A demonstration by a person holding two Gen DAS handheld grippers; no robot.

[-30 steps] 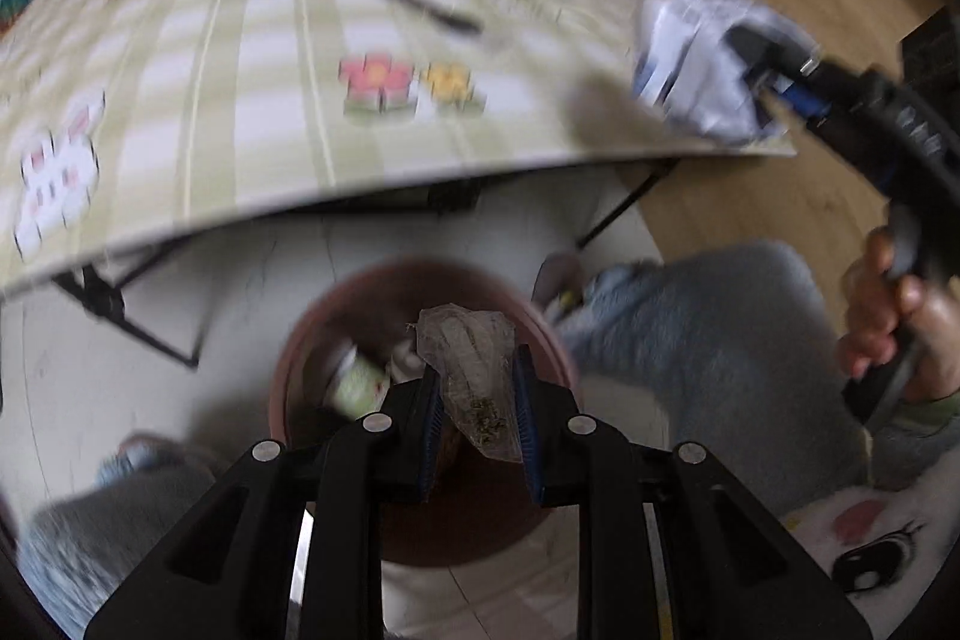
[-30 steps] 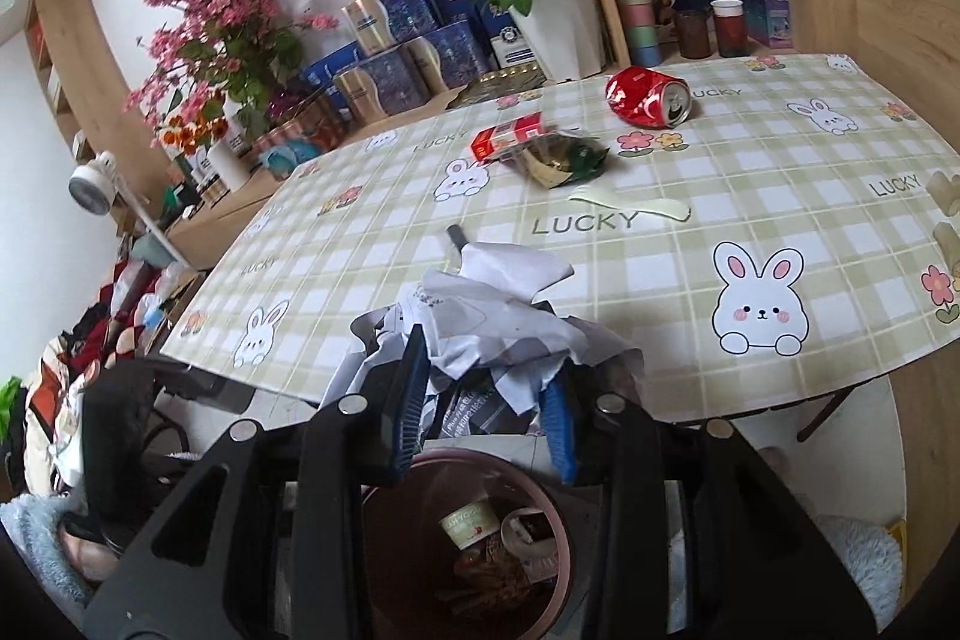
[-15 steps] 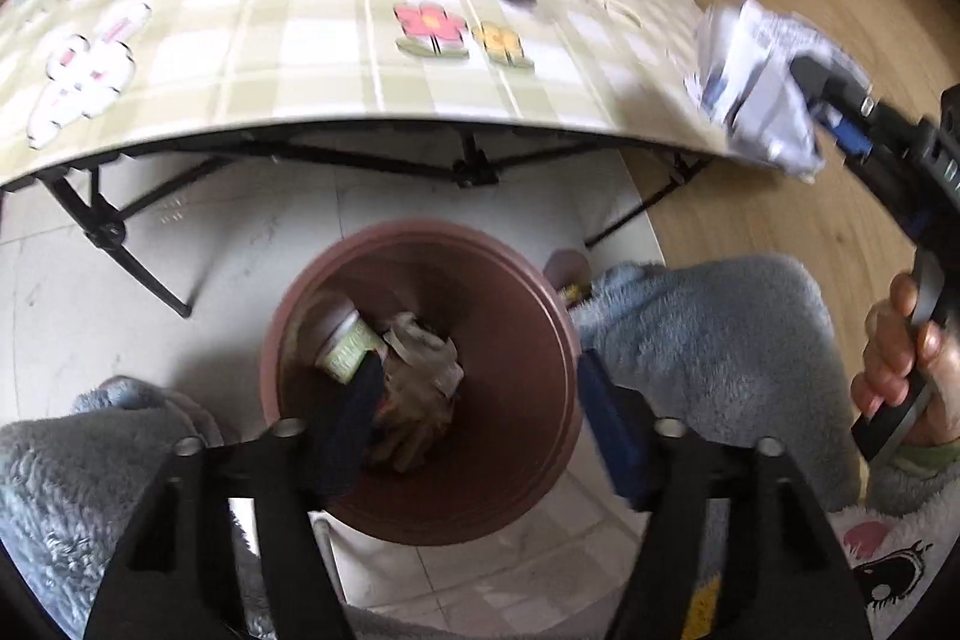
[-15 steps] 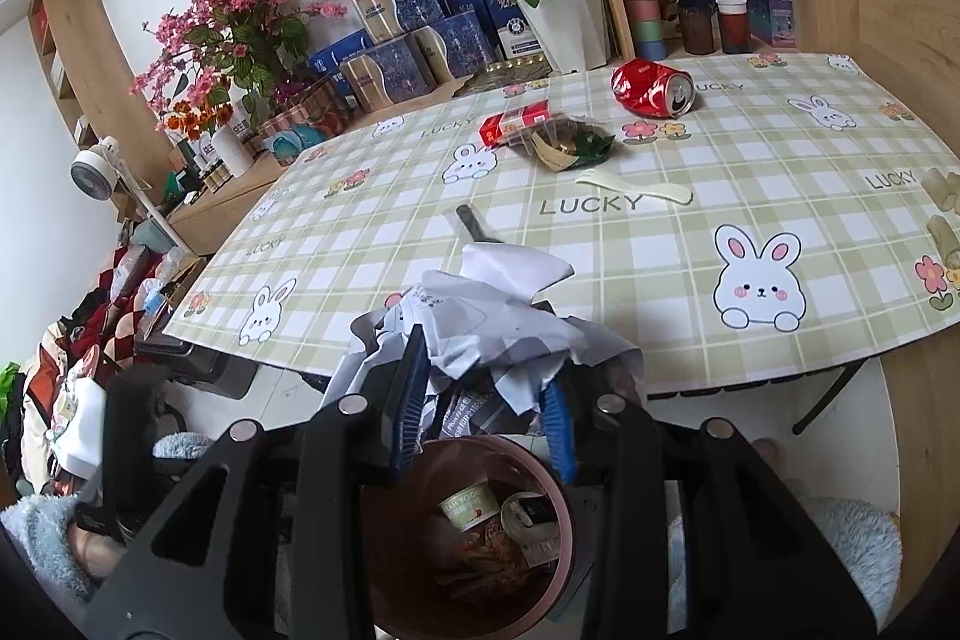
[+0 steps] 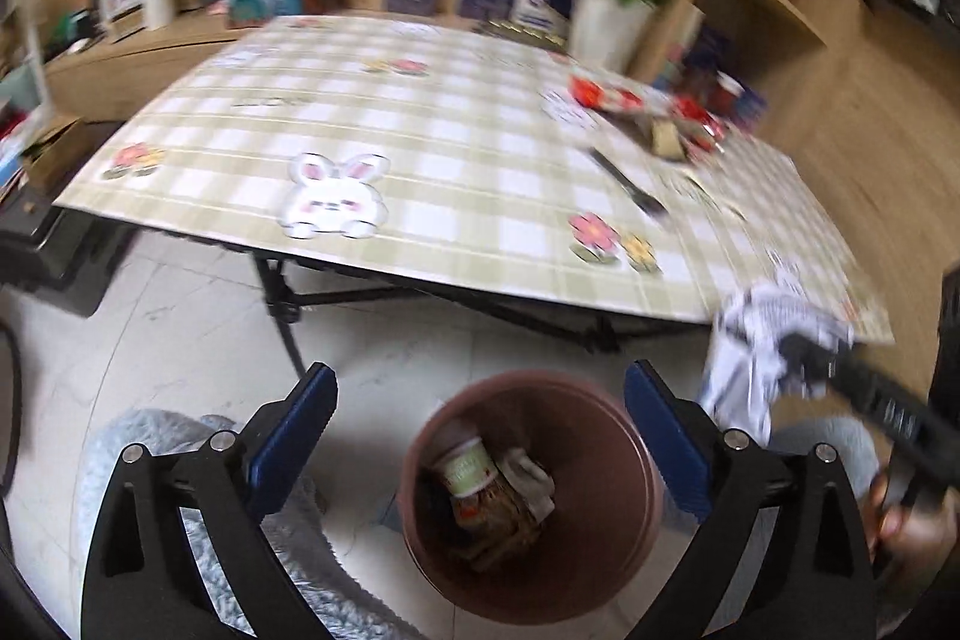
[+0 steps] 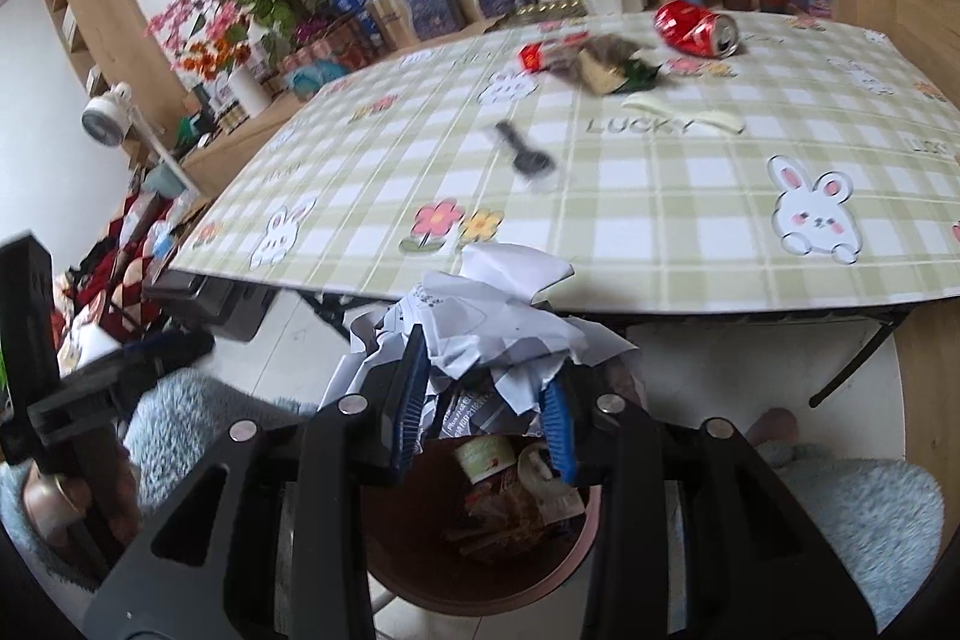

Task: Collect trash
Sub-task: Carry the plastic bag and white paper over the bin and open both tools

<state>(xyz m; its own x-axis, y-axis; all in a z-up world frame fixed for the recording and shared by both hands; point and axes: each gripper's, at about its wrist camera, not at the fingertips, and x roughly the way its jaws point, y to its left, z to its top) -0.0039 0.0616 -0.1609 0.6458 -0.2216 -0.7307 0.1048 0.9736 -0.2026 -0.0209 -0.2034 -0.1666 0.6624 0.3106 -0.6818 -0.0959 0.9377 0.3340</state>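
Landmark: bin (image 5: pixel 624 466), on the floor just off the surface (image 5: pixel 420 148) edge.
Behind the bin, on the surface: black fork (image 6: pixel 523 152), cream spoon (image 6: pixel 684 115), wrappers (image 6: pixel 594 61), crushed can (image 6: pixel 696 28). Flower pots and boxes sit further back. Grey fuzzy sleeves or knees flank the bin on both sides.
Right gripper (image 6: pixel 483 415): fingers closed on a paper wad (image 6: pixel 480 316), held above the bin rim; the wad and fingers cover the rim's far side in the right view.
Left gripper (image 5: pixel 477 427): fingers opening, wide apart, nothing between them; bin seen through the gap.
Inside the bin: a small cup (image 5: pixel 468 469), a crumpled wrapper, brown scraps. Left view is motion-blurred; far items are hard to read.
Versus one second ago: the left fingers then pinched a clear wrapper over the bin; it now lies inside. The wad is lower, nearer the bin.
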